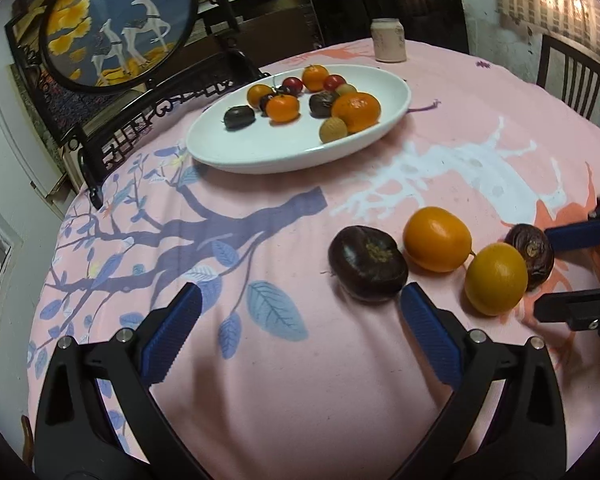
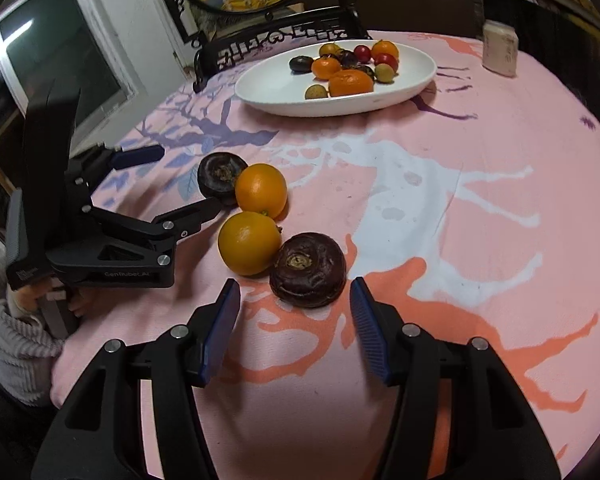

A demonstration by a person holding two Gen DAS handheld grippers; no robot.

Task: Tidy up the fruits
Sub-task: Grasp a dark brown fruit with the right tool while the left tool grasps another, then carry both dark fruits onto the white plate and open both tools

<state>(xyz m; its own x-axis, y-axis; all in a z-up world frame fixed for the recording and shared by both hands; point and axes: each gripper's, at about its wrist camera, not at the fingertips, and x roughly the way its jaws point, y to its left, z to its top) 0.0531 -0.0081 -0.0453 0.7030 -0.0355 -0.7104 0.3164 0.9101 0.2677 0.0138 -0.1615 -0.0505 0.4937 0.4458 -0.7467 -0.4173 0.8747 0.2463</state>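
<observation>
- Both tongs stand apart and empty: the left tongs (image 1: 300, 308) hover beside a dark fruit (image 1: 367, 264), the right tongs (image 2: 294, 308) just short of another dark fruit (image 2: 308, 269).
- Four fruits wait on the tabletop (image 2: 480, 280): those two plus two oranges (image 2: 249, 242) between them.
- About ten fruits already lie in the white dish (image 1: 260, 152), so I judge the job mostly done.

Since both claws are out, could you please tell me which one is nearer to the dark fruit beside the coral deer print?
Right. The right claw sits just short of that dark fruit, open. The left claw is farther, by the other dark fruit.
</observation>
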